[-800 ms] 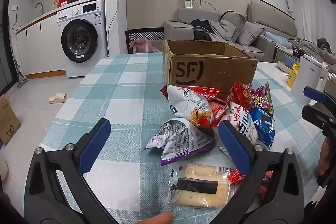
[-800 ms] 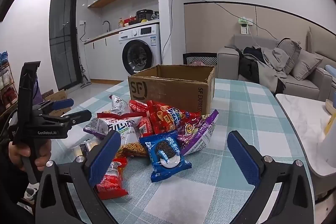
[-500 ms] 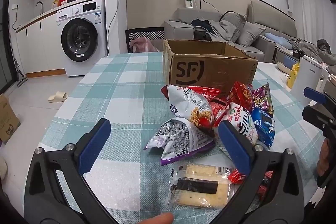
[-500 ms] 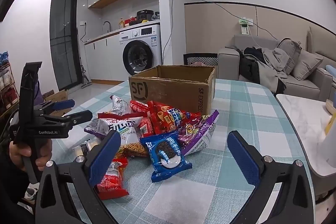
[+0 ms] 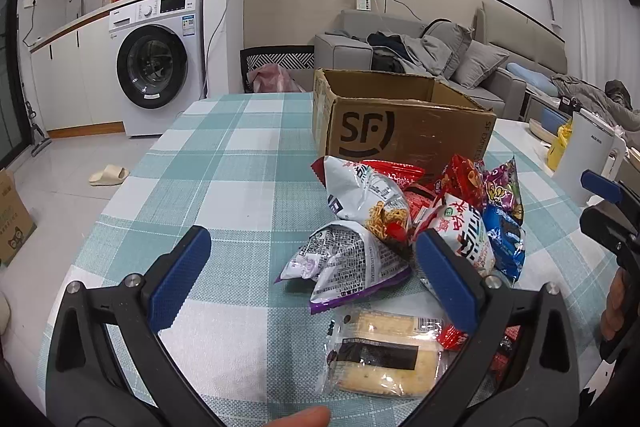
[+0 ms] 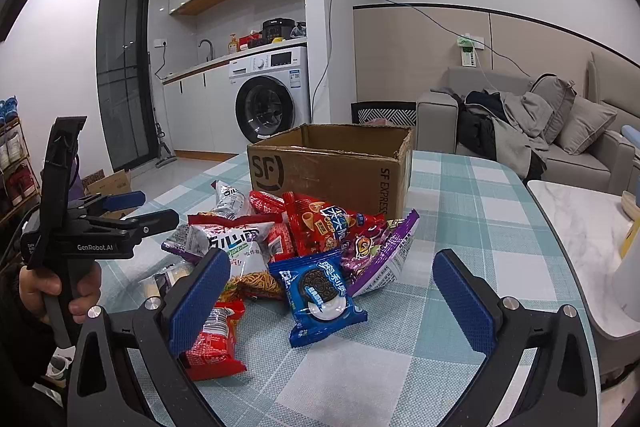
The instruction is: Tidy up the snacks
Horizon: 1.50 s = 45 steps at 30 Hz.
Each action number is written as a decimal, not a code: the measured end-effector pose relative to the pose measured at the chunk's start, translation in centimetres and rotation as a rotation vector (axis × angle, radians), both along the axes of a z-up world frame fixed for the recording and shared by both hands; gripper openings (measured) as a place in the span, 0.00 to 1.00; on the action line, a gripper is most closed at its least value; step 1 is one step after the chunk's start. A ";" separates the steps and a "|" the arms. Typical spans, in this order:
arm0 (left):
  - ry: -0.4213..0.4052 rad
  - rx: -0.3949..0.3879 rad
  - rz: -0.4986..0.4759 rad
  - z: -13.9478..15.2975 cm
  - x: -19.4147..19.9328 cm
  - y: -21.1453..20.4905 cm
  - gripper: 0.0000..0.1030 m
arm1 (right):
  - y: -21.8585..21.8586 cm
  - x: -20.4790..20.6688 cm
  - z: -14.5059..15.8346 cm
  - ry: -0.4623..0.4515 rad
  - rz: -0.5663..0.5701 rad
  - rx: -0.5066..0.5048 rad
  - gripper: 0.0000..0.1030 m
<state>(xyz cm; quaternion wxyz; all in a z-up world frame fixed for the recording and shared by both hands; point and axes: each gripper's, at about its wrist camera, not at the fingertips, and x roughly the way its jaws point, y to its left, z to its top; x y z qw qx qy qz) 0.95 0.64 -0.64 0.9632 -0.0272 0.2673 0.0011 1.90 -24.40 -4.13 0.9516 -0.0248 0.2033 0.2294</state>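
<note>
A pile of snack bags lies on the checked tablecloth in front of an open cardboard box (image 5: 404,131), which also shows in the right wrist view (image 6: 328,167). My left gripper (image 5: 312,279) is open and empty, above a white and purple bag (image 5: 344,267) and a clear cracker pack (image 5: 384,351). My right gripper (image 6: 332,303) is open and empty, just over a blue Oreo pack (image 6: 320,295). A red bag (image 6: 214,343) lies by its left finger. A white noodle-snack bag (image 6: 240,247) and a red cone-snack bag (image 6: 320,227) lie behind.
The table (image 5: 224,163) has a round edge. A white appliance (image 5: 584,163) stands at its right. A washing machine (image 5: 156,67) and sofa (image 5: 440,55) stand beyond. The left hand-held gripper (image 6: 96,223) shows in the right wrist view.
Almost nothing differs. Both grippers stay open, hovering over the pile; the left hand-held gripper in the right wrist view has shifted very slightly.
</note>
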 end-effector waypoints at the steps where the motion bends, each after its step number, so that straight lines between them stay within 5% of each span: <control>1: 0.000 0.000 0.001 0.0 0.0 0.0 0.99 | 0.0 0.0 0.0 0.000 0.000 0.000 1.00; 45: -0.003 0.007 0.001 0.1 -0.1 0.0 0.99 | -0.3 0.0 0.0 0.004 0.002 0.004 1.00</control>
